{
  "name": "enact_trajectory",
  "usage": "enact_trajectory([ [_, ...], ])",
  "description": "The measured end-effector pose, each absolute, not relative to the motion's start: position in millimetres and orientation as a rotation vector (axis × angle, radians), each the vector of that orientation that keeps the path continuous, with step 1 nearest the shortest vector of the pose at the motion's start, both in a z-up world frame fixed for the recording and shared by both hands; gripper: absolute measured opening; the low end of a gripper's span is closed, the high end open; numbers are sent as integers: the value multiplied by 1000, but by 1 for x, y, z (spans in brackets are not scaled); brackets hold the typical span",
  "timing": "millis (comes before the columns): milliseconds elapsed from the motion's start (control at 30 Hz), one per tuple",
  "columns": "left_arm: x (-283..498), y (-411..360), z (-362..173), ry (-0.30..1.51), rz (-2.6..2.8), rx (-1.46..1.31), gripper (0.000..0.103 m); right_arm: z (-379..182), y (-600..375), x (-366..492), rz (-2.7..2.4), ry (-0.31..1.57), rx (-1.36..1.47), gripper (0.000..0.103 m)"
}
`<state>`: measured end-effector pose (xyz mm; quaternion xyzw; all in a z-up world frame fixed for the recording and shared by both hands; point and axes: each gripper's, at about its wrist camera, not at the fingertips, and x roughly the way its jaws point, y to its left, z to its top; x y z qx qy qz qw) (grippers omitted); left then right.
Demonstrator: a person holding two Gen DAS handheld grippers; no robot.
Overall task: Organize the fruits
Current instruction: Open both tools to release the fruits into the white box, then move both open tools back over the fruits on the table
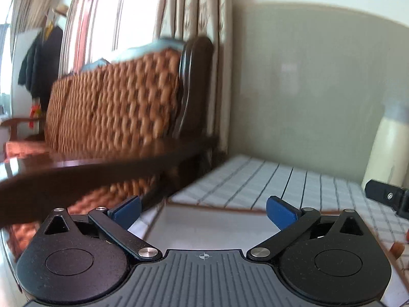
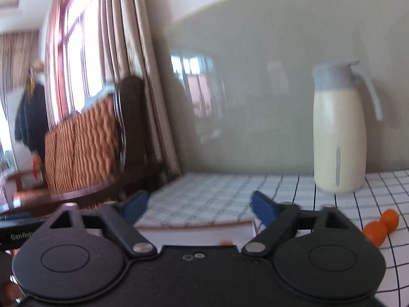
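Observation:
In the right wrist view two small orange fruits (image 2: 381,227) lie touching on the checked tablecloth (image 2: 217,194), right of my right gripper (image 2: 199,211), which is open and empty. A white tray with a brown rim (image 2: 194,226) lies under it; a bit of orange (image 2: 226,243) shows at its near edge. In the left wrist view my left gripper (image 1: 203,212) is open and empty above the same white tray (image 1: 212,227). An orange-brown thing (image 1: 397,249) shows at the right edge, too cut off to name.
A cream jug with a grey lid (image 2: 338,133) stands at the back right against the green wall. A woven chair back (image 1: 115,102) and a dark wooden table (image 1: 76,176) are to the left. The other gripper's black body (image 1: 388,195) shows at the right.

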<state>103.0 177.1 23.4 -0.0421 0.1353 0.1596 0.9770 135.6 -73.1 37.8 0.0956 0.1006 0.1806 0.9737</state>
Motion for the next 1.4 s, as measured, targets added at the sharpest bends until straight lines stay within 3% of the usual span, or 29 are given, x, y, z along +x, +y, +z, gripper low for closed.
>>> enact_trajectory([
  [67, 94, 179, 29, 225, 323, -111, 103, 44, -78, 127, 371, 154, 199, 97],
  [267, 83, 180, 36, 160, 366, -71, 103, 50, -90, 116, 411, 45, 199, 97],
  [567, 91, 171, 26, 291, 337, -23, 103, 29, -96, 131, 418, 307, 184, 97],
  [900, 79, 120, 24, 276, 237, 26, 103, 28, -145, 108, 317, 291, 186, 96],
  [1100, 78, 78, 23, 281, 145, 26, 103, 25, -176, 99, 259, 311, 191, 84],
  [1167, 80, 62, 22, 274, 112, 37, 103, 23, -188, 97, 223, 314, 191, 72],
  [1300, 82, 30, 19, 274, 45, 65, 103, 20, -212, 96, 164, 324, 223, 65],
  [1400, 83, 10, 16, 282, 9, 79, 103, 17, -226, 95, 132, 337, 230, 51],
])
